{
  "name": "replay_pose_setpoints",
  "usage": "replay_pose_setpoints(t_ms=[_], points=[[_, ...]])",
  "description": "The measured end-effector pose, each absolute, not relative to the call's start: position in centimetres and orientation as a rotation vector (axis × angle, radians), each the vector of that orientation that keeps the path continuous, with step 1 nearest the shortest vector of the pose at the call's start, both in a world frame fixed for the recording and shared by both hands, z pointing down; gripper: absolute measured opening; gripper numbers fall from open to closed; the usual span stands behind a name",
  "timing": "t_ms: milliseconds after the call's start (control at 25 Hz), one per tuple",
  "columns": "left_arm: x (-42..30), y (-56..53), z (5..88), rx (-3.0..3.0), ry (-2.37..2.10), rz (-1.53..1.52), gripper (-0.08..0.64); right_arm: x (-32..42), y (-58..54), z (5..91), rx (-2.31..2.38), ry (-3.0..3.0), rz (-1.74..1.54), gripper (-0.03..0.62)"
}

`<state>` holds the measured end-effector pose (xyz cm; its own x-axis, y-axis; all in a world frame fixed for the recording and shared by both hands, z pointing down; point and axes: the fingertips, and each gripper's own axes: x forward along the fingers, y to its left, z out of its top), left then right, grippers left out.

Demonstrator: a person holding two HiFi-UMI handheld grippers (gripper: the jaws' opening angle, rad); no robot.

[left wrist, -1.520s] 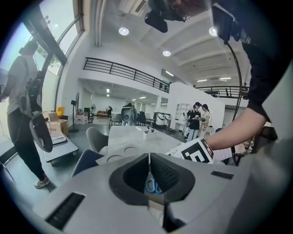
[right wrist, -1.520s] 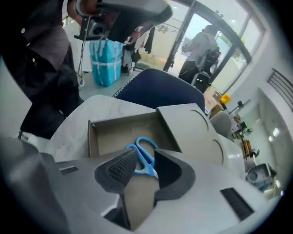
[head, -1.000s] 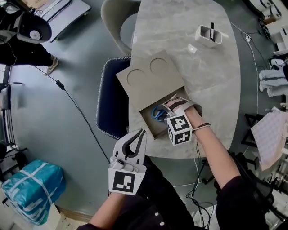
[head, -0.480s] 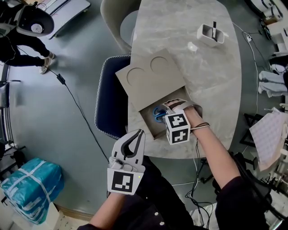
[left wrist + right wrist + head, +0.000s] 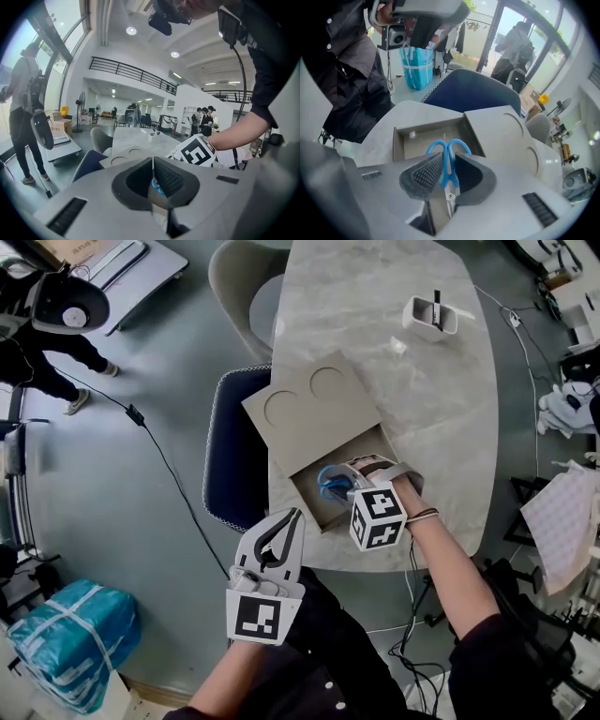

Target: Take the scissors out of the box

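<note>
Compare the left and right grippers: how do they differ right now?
The left gripper is shut and empty; the right gripper grips the blue scissors, its jaws having just been closing. The left gripper hangs beside the table, near level; the right gripper points steeply down into the box. Both carry a marker cube.

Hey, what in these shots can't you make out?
Scissors blade tips: under the right hand-held gripper, whose jaws have just been closing on the handles, in both its view and the head view.
Small round thing in the box corner, right gripper view: too small to name.
Dark stick in the white holder, head view: too small.
</note>
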<state>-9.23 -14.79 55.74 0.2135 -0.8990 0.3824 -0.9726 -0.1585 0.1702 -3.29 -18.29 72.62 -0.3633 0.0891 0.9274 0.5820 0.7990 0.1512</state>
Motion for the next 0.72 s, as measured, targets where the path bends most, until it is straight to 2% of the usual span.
replay_pose_setpoints(t_ms=[720], points=[[-8.5, -16.9, 47.7, 2.315, -1.766, 0.264, 0.020, -4.4, -22.3, 59.0, 0.199, -2.321, -0.284, 0.078]])
